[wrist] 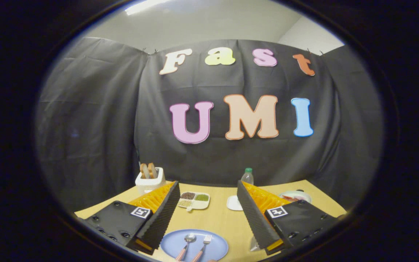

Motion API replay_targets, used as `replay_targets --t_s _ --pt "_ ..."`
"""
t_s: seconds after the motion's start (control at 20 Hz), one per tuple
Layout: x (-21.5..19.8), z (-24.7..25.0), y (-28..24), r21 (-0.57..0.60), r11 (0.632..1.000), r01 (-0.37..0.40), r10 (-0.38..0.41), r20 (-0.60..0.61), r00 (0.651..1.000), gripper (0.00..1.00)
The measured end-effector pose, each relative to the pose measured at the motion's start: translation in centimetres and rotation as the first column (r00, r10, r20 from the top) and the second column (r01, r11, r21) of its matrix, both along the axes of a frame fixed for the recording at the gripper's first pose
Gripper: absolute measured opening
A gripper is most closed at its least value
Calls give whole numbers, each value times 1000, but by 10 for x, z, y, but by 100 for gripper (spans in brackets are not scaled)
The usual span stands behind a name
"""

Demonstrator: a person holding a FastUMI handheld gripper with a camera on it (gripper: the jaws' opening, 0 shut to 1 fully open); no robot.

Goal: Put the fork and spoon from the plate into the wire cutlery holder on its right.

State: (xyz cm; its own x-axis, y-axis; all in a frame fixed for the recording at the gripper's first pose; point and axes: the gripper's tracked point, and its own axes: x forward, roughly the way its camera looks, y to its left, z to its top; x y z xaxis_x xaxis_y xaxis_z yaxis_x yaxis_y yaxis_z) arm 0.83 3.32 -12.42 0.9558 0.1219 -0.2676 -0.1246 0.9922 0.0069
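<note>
We see the wooden bench [216,220] spread out under the hand-held gripper [208,203], whose two fingers stand wide apart with nothing between them but open air. Low between the fingers lies the blue plate [215,250], flat on the bench. On it rest the spoon [187,242] and the fork [204,243], side by side, spoon to the left, their heads pointing away from us and their handles running back toward us. Just beside the tip of the right finger, right of the plate, we catch a small piece of something wiry and pale [254,246]; we cannot tell whether it is the cutlery holder. Beyond the fingers, at the far side of the bench, stand a white toaster [150,181] with bread slices poking up, a white divided dish [194,200] with small fillings, a clear bottle [247,177] with a green cap, a small white saucer [233,203] and a bowl [296,196] partly hidden behind the right finger.
</note>
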Motion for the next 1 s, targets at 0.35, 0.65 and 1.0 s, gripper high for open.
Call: replay_targets --t_s 0.35,0.65,1.0 --pt "-13 -81 8 -1 999 -34 33 -215 976 100" --pt "-36 -156 9 -28 998 -64 47 -413 909 100" --pt "-60 -224 0 -74 994 -76 22 -559 829 100"
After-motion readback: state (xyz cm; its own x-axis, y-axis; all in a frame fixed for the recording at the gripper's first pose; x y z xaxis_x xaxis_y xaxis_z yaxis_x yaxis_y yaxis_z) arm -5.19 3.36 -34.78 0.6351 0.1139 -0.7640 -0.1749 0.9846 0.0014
